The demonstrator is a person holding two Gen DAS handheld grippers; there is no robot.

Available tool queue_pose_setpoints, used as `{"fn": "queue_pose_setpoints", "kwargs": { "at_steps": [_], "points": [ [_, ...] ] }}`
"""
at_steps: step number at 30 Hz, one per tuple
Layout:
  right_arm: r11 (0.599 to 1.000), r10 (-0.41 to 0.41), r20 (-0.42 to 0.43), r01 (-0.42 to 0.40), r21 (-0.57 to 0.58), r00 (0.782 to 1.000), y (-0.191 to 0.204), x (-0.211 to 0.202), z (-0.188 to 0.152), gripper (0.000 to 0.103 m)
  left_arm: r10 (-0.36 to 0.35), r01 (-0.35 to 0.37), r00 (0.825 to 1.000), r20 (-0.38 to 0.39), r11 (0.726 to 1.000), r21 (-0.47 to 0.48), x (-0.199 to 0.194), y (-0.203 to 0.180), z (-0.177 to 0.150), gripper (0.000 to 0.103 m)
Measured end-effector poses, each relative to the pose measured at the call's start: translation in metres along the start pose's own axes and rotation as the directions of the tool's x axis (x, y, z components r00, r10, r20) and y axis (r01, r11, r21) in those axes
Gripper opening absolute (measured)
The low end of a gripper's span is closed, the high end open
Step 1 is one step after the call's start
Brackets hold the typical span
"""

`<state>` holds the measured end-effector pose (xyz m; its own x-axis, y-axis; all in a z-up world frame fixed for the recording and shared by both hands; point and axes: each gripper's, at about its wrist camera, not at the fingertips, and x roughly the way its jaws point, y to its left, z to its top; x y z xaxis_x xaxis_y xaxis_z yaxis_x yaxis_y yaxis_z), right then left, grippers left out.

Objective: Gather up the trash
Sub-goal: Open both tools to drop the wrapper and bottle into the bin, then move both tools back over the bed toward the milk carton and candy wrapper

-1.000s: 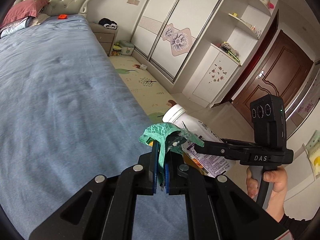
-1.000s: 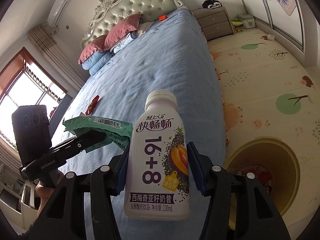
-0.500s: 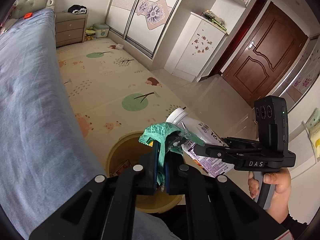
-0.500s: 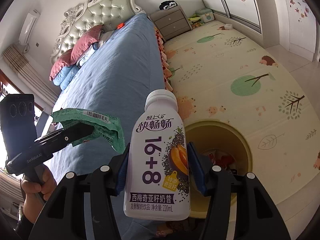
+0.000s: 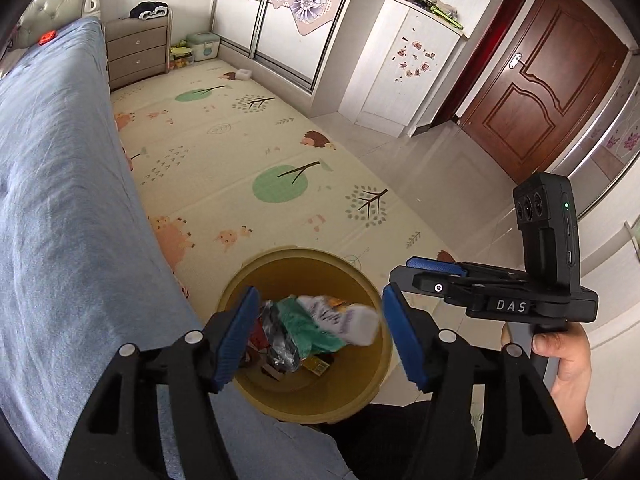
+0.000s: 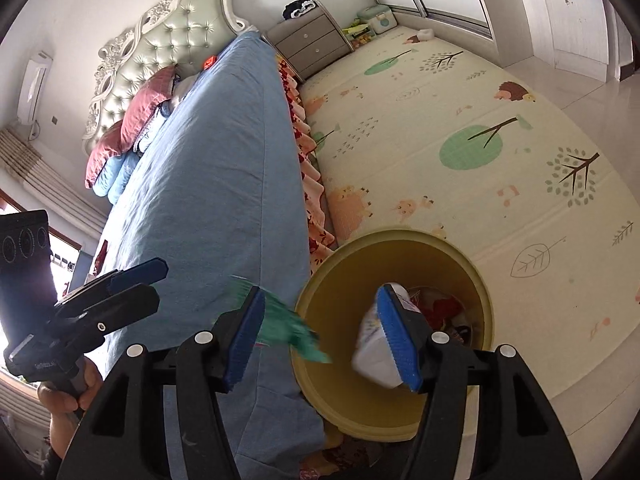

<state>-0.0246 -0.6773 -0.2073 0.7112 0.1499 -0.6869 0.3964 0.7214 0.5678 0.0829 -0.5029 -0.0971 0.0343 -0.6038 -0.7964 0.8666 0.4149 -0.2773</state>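
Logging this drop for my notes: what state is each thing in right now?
Left tool: opening, nothing between its pads.
Right tool: opening, empty.
Green wrapper: loose, blurred, falling.
Bottle: loose, tipped, dropping into the bin.
Yellow bin: upright, open, holding trash.
Brown door: shut.

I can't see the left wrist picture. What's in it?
The left gripper hangs over a yellow bin, its jaws opening, as a green wrapper and a white bottle drop in. A blue bed is on the left.
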Motion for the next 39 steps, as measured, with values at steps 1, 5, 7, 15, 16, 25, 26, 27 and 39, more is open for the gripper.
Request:
{"fn": "queue_pose_setpoints", "kwargs": {
  "at_steps": [1,5,7,15,16,25,26,27,39],
  "points": [
    [1.0,-0.01,0.001,0.01,-0.005,1.0,0.0,-0.001,0.0,0.058,-0.001,0.001,1.0,0.001,1.0,0.003,-0.001,0.0,-0.001,0.065],
    [1.0,-0.018,-0.006,0.018,-0.015,1.0,0.002,-0.002,-0.001,0.058,0.001,-0.001,1.0,0.01,1.0,0.012,-0.005,-0.001,-0.002,0.065],
    [1.0,-0.017,-0.007,0.017,-0.021,1.0,0.005,-0.003,-0.001,0.058,0.0,0.0,1.0,0.017,1.0,0.012,-0.008,-0.001,-0.002,0.065],
    [0.998,0.001,-0.017,-0.002,-0.062,1.0,0.033,-0.006,-0.001,0.058,0.018,-0.019,0.999,0.042,0.999,0.029,-0.027,0.001,-0.008,0.065],
    [0.997,0.003,-0.015,-0.004,-0.071,1.0,0.039,-0.007,0.0,0.058,0.021,-0.022,0.999,0.048,0.999,0.027,-0.031,0.002,-0.009,0.065],
    [0.983,0.012,-0.034,-0.018,-0.181,0.999,0.105,0.003,0.001,0.058,0.061,-0.059,0.992,0.115,0.998,-0.025,-0.083,0.04,-0.026,0.065],
    [0.981,0.017,-0.04,-0.024,-0.194,0.999,0.115,0.006,0.0,0.058,0.073,-0.069,0.99,0.124,0.997,-0.033,-0.091,0.046,-0.03,0.065],
    [0.978,0.02,-0.045,-0.029,-0.208,0.999,0.125,0.009,0.0,0.058,0.086,-0.081,0.987,0.133,0.996,-0.042,-0.099,0.054,-0.035,0.065],
    [0.92,0.085,-0.151,-0.136,-0.368,0.985,0.266,0.075,-0.017,0.058,0.284,-0.237,0.939,0.193,0.943,-0.236,-0.209,0.176,-0.102,0.065]
  ]
}}
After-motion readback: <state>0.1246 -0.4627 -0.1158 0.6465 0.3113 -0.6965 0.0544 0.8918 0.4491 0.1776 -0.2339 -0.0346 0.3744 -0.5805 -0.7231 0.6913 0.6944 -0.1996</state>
